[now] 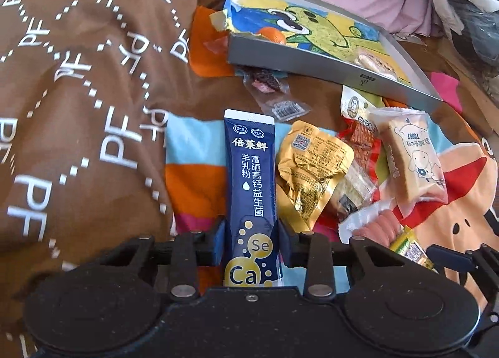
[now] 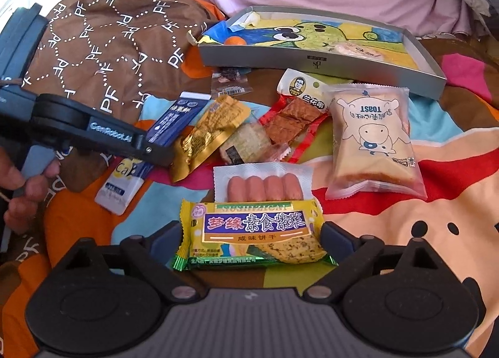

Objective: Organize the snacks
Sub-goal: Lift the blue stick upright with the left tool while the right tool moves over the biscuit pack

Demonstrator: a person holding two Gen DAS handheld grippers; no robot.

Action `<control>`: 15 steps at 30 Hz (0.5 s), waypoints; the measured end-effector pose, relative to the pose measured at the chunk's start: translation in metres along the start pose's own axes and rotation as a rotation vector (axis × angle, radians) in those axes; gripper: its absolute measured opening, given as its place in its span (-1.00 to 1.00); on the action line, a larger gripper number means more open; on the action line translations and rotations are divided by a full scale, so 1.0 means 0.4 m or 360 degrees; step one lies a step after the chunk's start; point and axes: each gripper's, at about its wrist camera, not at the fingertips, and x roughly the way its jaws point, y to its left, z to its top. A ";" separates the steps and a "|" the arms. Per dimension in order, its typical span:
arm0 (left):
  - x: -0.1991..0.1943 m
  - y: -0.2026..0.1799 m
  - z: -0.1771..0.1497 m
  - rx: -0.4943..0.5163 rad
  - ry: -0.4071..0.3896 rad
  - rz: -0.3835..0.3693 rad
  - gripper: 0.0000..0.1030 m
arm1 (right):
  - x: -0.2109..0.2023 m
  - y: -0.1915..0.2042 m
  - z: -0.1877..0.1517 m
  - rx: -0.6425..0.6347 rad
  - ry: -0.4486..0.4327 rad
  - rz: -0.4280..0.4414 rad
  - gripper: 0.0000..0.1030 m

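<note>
Nearest my left gripper (image 1: 251, 245), the long navy-blue powder sachet printed with gold "Ca" and "Se" bubbles (image 1: 251, 189) stands lengthwise between the blue pads, which press its two edges; I read the jaws as closed to the sachet's narrow width and gripping its lower end. On my right gripper (image 2: 251, 241) the jaws sit much wider, one pad at each end of the yellow-and-green foil biscuit packet with the purple label (image 2: 249, 233); I read that as a hold across its length.

Just past the biscuit packet lies the white-backed vacuum pack of four small pink sausages (image 2: 263, 185). Beyond it, crowded together, are the crumpled gold foil pouch (image 2: 205, 136), the red-edged pack of brown tofu slabs (image 2: 296, 118) and the clear bag of toast with a cartoon cow (image 2: 374, 143), all on the bright cartoon bedspread (image 2: 436, 217). Farthest is the shallow grey cardboard tray lined with a green cartoon picture (image 2: 312, 62), holding a small orange ball and a round pale snack; I take it as the destination.

My worries: the sachet is slick and held only low down, so it could swivel or slide out on the way. The biscuit packet's crimped ends may buckle under pressure, crushing the contents. The soft bedding could tip the tray if nudged.
</note>
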 end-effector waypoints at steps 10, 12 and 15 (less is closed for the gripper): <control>0.000 -0.005 -0.017 0.0031 0.0018 -0.0013 -0.28 | 0.027 0.004 0.015 -0.0007 0.0049 -0.0044 1.00; 0.005 -0.005 -0.016 0.0042 0.0010 -0.0019 -0.23 | 0.037 0.004 0.019 -0.0007 0.0067 -0.0059 1.00; 0.010 -0.006 -0.014 0.0067 0.0002 -0.0032 -0.16 | 0.045 0.002 0.022 0.0005 0.0077 -0.0098 1.00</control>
